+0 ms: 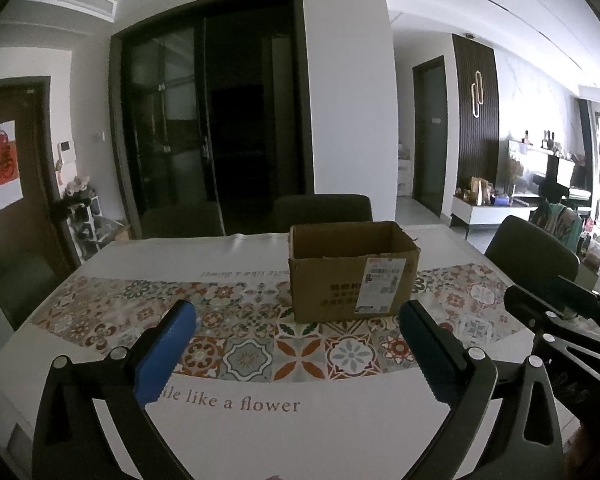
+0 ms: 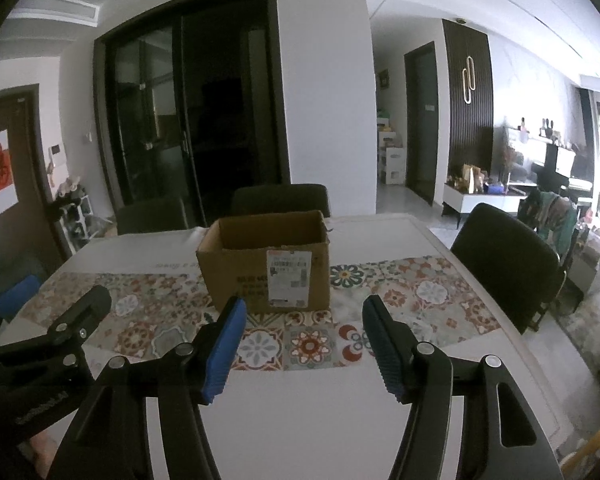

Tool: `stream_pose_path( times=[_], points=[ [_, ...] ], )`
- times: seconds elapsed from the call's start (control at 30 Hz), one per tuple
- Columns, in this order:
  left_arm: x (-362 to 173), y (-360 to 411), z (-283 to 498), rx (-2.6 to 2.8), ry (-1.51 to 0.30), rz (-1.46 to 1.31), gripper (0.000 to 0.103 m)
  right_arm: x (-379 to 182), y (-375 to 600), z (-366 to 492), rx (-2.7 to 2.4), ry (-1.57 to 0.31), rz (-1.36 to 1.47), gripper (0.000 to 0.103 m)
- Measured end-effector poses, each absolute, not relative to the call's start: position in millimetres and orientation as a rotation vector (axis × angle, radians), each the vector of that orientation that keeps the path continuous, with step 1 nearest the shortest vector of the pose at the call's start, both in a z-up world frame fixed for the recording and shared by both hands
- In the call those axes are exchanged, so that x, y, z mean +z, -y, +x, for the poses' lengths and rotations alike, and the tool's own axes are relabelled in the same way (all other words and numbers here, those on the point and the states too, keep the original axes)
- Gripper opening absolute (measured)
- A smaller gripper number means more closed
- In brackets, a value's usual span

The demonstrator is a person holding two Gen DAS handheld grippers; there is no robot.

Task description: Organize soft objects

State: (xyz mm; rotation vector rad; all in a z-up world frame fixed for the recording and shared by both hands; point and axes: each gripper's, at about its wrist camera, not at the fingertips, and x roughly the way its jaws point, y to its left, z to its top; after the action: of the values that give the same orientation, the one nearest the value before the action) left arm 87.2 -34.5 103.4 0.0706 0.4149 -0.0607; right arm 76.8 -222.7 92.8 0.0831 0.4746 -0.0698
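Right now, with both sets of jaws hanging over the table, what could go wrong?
The left gripper and right gripper sit side by side and could knock together. The open box looks light, so a bump might slide it on the tablecloth. No soft items are in view, so the hands may have to hunt for them.

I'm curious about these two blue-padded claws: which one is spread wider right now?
The left gripper, seen in its own wrist view: its blue pads stand far apart, wider than the brown cardboard box beyond. The right gripper gapes noticeably narrower. Both hold nothing.
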Motion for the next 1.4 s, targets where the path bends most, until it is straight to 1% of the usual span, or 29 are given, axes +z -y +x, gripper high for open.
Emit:
stream_pose_path(
  times=[0.33, 0.47, 1.4],
  points=[
    [102, 32, 82, -0.04, -0.407, 0.071, 0.103, 91, 223, 66, -0.073, -0.473, 0.083, 0.062],
    [102, 32, 80, -0.025, -0.397, 0.076, 0.103, 92, 223, 64, -0.08, -0.47, 0.084, 0.065],
    [96, 32, 83, -0.028, -0.404, 0.068, 0.103, 88, 223, 70, -0.075, -0.481, 0.088, 0.065]
  ],
)
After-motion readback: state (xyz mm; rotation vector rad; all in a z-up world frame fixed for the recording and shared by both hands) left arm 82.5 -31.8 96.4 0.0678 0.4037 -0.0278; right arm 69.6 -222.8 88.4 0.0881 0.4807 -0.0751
